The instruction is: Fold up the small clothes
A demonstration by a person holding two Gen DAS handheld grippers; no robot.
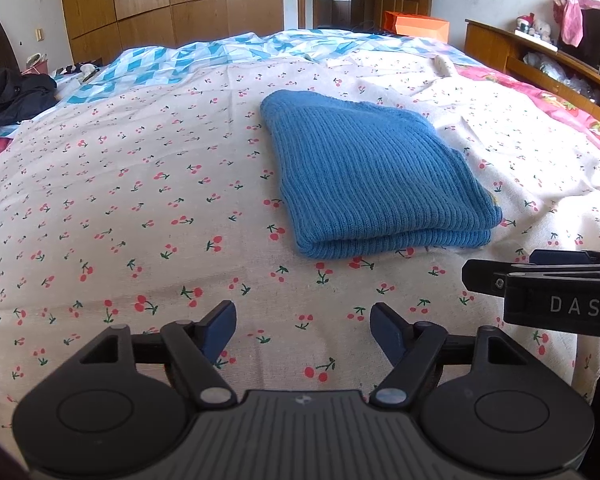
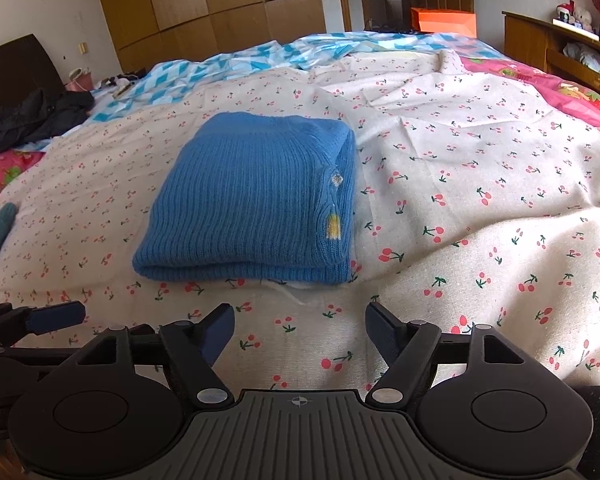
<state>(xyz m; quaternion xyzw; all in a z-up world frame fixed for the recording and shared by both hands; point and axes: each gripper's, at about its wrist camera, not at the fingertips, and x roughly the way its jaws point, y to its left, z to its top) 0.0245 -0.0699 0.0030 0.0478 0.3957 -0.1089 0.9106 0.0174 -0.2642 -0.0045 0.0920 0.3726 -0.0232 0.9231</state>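
Bed point(image 1: 140, 200): covered by a cream sheet with a cherry print.
Blue sweater point(image 1: 372, 176): folded in a thick rectangle, lying flat in the middle of the bed, fold edge on the near side.
Left tool point(image 1: 303, 330): wide open, holds nothing, near the sweater, apart from it.
Right tool point(image 2: 300, 330): wide open, empty, just before the sweater's near edge.

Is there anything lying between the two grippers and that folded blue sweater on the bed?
Nothing visible: only bare cherry-print sheet lies between the open left gripper, the open right gripper and the blue sweater.
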